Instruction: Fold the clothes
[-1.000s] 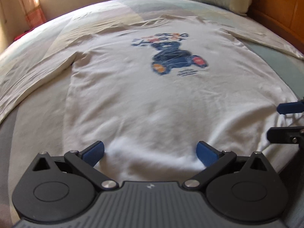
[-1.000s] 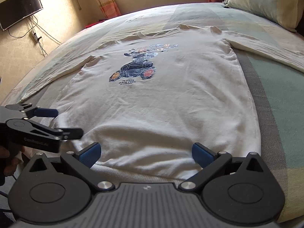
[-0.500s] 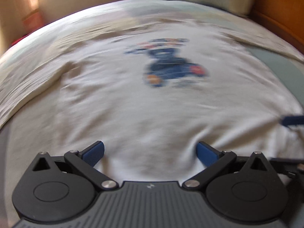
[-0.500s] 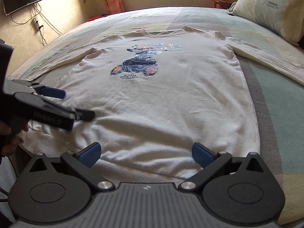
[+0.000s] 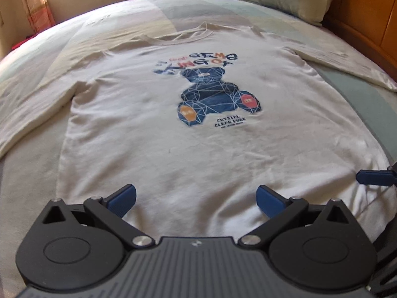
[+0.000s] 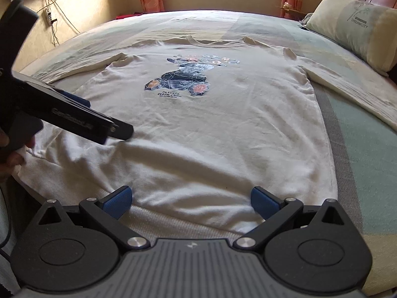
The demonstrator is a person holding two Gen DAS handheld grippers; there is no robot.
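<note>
Both tongs, left (image 5: pixel 196 196) and right (image 6: pixel 190 197), gape wide over the near hem of the flat sweatshirt (image 5: pixel 198 129).

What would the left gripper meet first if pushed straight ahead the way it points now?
Probably the white sweatshirt: the open left gripper points low across its hem toward the bear print. Nothing else lies between, though height above the cloth is unclear.

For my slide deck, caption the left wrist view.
Open left gripper poised over the hem of a white bear-print sweatshirt spread flat on a bed.
</note>
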